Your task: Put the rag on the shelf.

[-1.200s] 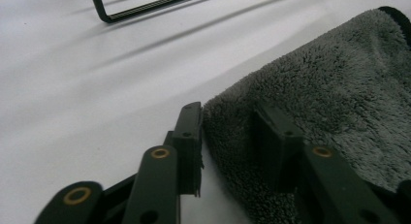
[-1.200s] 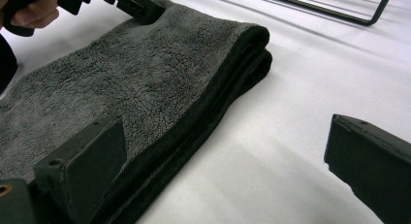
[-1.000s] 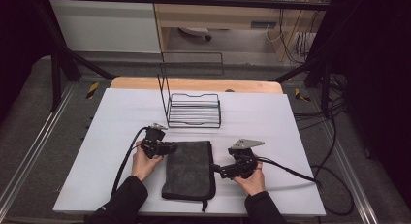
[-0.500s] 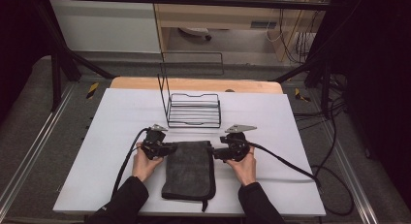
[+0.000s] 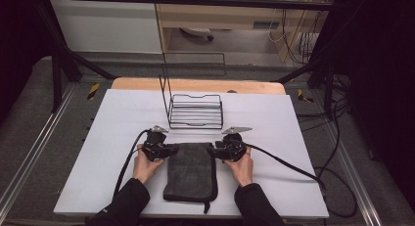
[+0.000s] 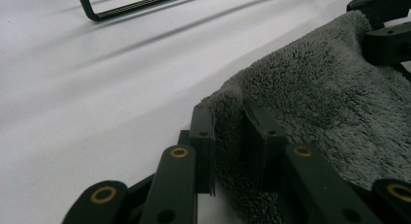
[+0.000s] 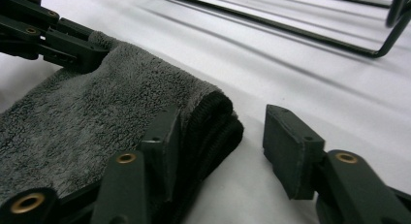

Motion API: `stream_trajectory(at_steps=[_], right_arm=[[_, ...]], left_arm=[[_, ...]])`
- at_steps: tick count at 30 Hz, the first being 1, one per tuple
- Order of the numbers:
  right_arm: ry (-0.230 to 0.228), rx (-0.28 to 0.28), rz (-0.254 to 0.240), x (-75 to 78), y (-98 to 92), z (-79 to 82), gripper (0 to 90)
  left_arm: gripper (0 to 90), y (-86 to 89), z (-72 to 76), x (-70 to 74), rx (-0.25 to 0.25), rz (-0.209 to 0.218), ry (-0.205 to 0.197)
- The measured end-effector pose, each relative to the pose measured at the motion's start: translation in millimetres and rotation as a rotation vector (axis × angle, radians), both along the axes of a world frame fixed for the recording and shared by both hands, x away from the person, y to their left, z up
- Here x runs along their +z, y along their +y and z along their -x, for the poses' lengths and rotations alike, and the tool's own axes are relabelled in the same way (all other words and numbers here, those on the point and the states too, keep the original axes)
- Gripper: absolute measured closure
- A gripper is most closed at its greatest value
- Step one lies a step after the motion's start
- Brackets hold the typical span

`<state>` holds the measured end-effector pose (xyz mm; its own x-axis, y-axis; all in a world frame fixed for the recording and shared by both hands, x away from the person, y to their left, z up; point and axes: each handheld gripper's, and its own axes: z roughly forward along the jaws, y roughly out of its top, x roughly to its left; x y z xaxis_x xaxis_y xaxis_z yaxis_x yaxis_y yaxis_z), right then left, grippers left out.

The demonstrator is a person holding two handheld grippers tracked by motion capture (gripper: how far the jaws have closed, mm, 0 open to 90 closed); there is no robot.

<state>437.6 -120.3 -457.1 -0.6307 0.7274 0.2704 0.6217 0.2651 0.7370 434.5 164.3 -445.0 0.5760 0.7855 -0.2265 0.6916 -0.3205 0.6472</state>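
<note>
A dim room with dark framing surrounds a white table (image 5: 122, 138), and in the high view a black wire rack (image 5: 195, 111) stands near its far middle. Just in front of the rack lies a folded grey towel (image 5: 192, 169), long side running toward the person. The left claw (image 5: 169, 150) sits at the towel's far left corner and the right claw (image 5: 215, 150) at its far right corner — both hands low on the table.

In the left gripper view, the left claw (image 6: 232, 136) has its jaws drawn in on a pinch of the towel (image 6: 320, 103) at the corner; the pile bunches between the pads, so this side looks secured.

In the right gripper view, the right claw (image 7: 223, 136) has just been closing, yet a gap shows: one jaw lies against the folded edge of the towel (image 7: 121, 103), the other stands apart over bare table, not pressing. The layers sit between the jaws, though how many are caught is hard to tell from this angle.

So, as I judge it, one corner is gripped and the second grip is half made — lifting or moving the towel, perhaps toward the rack, is all yet to come.
</note>
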Motion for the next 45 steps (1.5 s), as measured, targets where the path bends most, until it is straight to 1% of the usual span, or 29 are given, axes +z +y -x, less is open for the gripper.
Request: stream_trajectory(at_steps=[1,2,5,8,10,12,14,15,18,20,21,25,27,31,34,36,37,38,39,41,42,43,44,45], right_arm=[[0.000,0.000,0.000,0.0,0.0,0.0,53.3],[0.017,0.004,-0.012,-1.1,0.8,-0.9,55.4],[0.035,0.006,-0.029,-1.7,1.8,-1.7,58.3],[0.043,0.007,-0.034,-1.8,1.9,-1.6,60.8],[0.074,0.005,-0.051,-1.7,2.3,-1.8,66.9],[0.090,0.006,-0.061,-2.1,2.6,-2.4,70.2],[0.095,0.008,-0.064,-2.1,2.4,-2.8,71.4],[0.104,0.006,-0.066,-1.7,2.1,-2.9,73.9],[0.109,0.000,-0.070,-0.2,1.5,-2.4,77.5],[0.112,-0.003,-0.072,0.4,1.4,-1.9,78.2],[0.109,-0.004,-0.077,1.6,0.9,-1.2,79.3],[0.095,0.007,-0.085,6.4,-0.8,0.5,80.1],[0.087,0.008,-0.094,9.4,-1.6,2.1,80.3],[0.066,0.009,-0.131,17.8,-3.8,5.8,80.3],[0.042,0.012,-0.157,25.9,-6.6,8.5,80.3],[0.034,0.012,-0.163,28.5,-7.7,9.3,80.3],[0.020,0.012,-0.179,33.8,-9.9,11.3,80.3],[0.020,0.012,-0.179,33.8,-9.9,11.3,80.3],[0.002,0.012,-0.193,38.6,-12.0,13.0,80.4],[-0.013,0.014,-0.205,43.1,-14.0,14.5,80.4],[-0.019,0.012,-0.207,45.6,-14.4,15.6,80.4],[-0.031,0.016,-0.204,48.1,-14.6,16.5,80.4],[-0.043,0.016,-0.203,50.7,-14.2,17.8,80.5],[-0.056,0.018,-0.202,53.3,-13.8,19.0,80.5]], left_arm=[[74.3,0.0,0.0,0.0,0.000,0.000,0.000],[74.3,0.0,0.0,0.1,-0.001,-0.001,0.001],[74.3,0.2,-0.2,-0.1,-0.001,0.001,0.000],[74.3,0.3,-0.1,-0.2,-0.002,0.002,-0.001],[74.3,0.3,0.0,-0.2,-0.003,0.001,-0.002],[74.3,0.3,0.1,-0.3,-0.003,0.002,-0.003],[74.4,0.3,0.3,-0.3,-0.002,0.002,-0.003],[74.7,0.9,-0.1,-0.4,0.000,0.010,0.002],[76.5,2.3,-0.8,-0.4,-0.001,0.020,0.007],[77.2,3.7,-1.4,0.1,-0.006,0.026,0.010],[78.8,4.3,-1.3,0.4,-0.002,0.032,0.013],[79.8,5.9,0.9,3.3,-0.001,0.033,0.000],[80.0,8.1,2.9,7.0,0.000,0.048,-0.012],[80.1,12.7,8.2,17.0,-0.006,0.083,-0.047],[80.1,15.0,12.3,25.3,-0.006,0.111,-0.079],[80.2,16.0,15.2,31.4,-0.009,0.131,-0.099],[80.1,16.2,16.7,34.5,-0.010,0.136,-0.112],[80.1,16.4,18.2,37.7,-0.013,0.142,-0.122],[80.2,16.5,19.7,40.8,-0.016,0.147,-0.134],[80.2,16.6,22.4,46.6,-0.019,0.157,-0.152],[80.2,16.7,23.7,49.3,-0.022,0.162,-0.160],[80.2,16.8,24.9,51.7,-0.018,0.163,-0.176],[80.2,17.0,26.1,54.0,-0.021,0.159,-0.185],[80.3,16.8,27.4,55.9,-0.020,0.161,-0.189]])
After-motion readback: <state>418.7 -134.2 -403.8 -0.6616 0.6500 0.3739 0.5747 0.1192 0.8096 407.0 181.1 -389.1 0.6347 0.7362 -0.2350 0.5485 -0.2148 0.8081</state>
